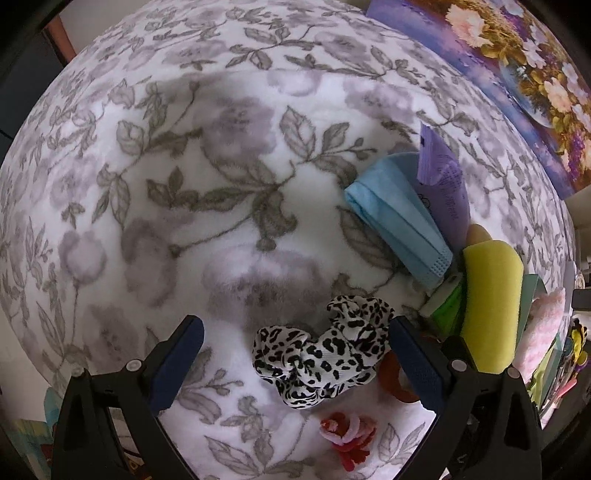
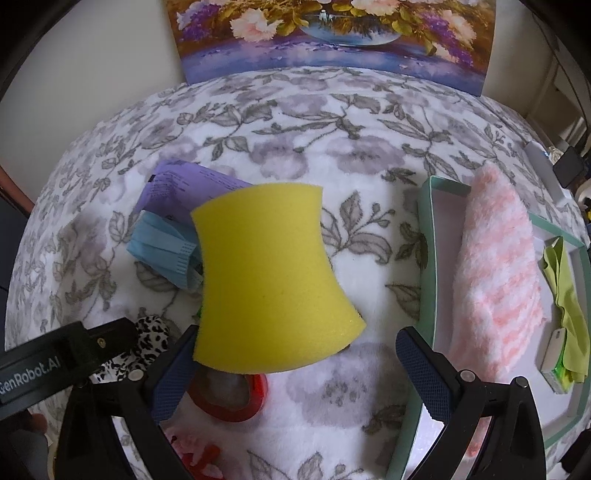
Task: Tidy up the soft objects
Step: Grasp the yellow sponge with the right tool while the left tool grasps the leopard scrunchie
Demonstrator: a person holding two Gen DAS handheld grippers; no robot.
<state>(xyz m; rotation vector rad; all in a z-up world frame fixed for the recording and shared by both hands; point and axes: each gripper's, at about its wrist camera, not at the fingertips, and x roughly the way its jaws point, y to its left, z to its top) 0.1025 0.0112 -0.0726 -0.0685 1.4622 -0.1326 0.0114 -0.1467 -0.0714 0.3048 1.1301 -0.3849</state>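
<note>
Nearest the cameras, one red-and-pink hair tie (image 1: 349,437) is lying on the floral blanket (image 1: 184,166), below the left gripper (image 1: 295,363). That gripper is standing with its jaws spread wide, and one black-and-white leopard-print scrunchie (image 1: 321,354) is sitting loose between them, nearer the right-hand finger, clamped by neither. One red ring (image 2: 236,397) is lying just beside the scrunchie, partly hidden under the sponge in the right wrist view. The right gripper (image 2: 295,365) is likewise standing with its jaws wide apart, gripping nothing. One yellow sponge (image 2: 269,277) is sitting ahead of its fingers, its near left corner by the left finger (image 2: 173,373); whether it is touching that finger cannot be told. To the right, one green-rimmed tray (image 2: 428,258) is holding one pink-and-white fluffy cloth (image 2: 498,280), one lime-green cloth (image 2: 569,299) and one small green packet (image 2: 554,373). Beyond the sponge, one blue face mask (image 2: 162,247) is lying folded, overlapping one purple packet (image 2: 184,188). Farthest back, one flower painting (image 2: 332,33) is leaning against the wall at the blanket's far edge.
</note>
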